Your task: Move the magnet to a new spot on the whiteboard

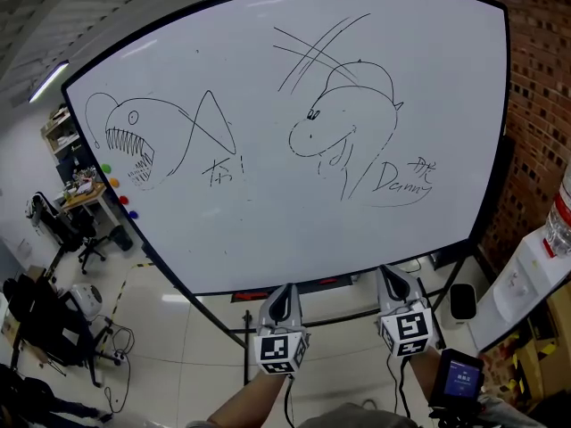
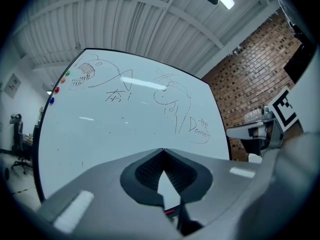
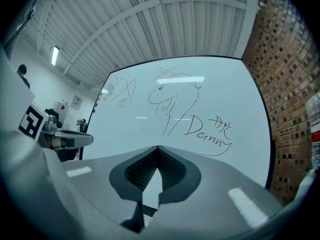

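Note:
The big whiteboard [image 1: 268,212] bears black marker drawings of a fish and a dinosaur. Several small round magnets sit in a column at its left edge: green [image 1: 106,168], orange [image 1: 113,183], red [image 1: 122,200] and blue [image 1: 133,214]. They also show in the left gripper view, red [image 2: 56,90] above blue [image 2: 51,100]. My left gripper [image 1: 285,290] and right gripper [image 1: 390,276] hover side by side below the board's bottom edge, far from the magnets. Both point at the board with jaws closed tip to tip [image 2: 163,150] [image 3: 157,147], and nothing is between them.
A brick wall [image 1: 535,105] and a white water dispenser [image 1: 526,283] stand to the right of the board. Office chairs [image 1: 85,239] and a cluttered desk [image 1: 85,194] are at the left. The board's stand legs [image 1: 245,328] run down to the tiled floor.

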`<state>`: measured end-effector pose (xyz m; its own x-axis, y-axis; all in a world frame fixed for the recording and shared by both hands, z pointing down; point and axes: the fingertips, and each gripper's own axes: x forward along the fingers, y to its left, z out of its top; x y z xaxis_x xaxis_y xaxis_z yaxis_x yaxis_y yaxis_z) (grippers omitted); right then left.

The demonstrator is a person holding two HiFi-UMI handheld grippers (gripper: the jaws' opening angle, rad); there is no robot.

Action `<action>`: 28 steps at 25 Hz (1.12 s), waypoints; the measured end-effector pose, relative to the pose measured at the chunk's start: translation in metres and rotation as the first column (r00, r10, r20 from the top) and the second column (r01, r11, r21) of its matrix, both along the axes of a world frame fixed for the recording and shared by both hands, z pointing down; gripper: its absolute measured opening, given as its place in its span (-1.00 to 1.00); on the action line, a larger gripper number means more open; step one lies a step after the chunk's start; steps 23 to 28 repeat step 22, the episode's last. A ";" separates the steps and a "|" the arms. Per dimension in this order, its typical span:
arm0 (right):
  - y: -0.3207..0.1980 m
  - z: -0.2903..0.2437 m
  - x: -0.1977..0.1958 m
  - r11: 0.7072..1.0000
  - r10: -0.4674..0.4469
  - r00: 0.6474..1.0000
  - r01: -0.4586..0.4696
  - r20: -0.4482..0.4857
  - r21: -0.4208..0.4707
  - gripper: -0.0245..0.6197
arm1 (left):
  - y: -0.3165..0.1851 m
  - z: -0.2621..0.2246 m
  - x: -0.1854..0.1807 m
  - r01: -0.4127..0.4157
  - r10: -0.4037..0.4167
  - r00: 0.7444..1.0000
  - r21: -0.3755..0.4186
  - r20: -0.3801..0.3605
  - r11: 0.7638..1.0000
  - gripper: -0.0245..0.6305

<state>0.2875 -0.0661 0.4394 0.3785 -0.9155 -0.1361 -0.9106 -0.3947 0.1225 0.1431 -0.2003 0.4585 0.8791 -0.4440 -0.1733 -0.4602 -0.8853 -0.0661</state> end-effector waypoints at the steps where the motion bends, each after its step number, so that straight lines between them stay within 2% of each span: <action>1: -0.001 0.000 0.000 1.000 0.000 1.000 0.000 0.001 0.001 -0.91 | -0.001 0.000 0.000 0.000 0.000 1.000 0.000 0.000 1.000 -0.91; 28: 0.002 -0.002 0.023 1.000 0.010 1.000 -0.010 -0.001 0.005 -0.91 | -0.001 -0.002 0.020 -0.001 0.001 1.000 -0.007 -0.012 1.000 -0.91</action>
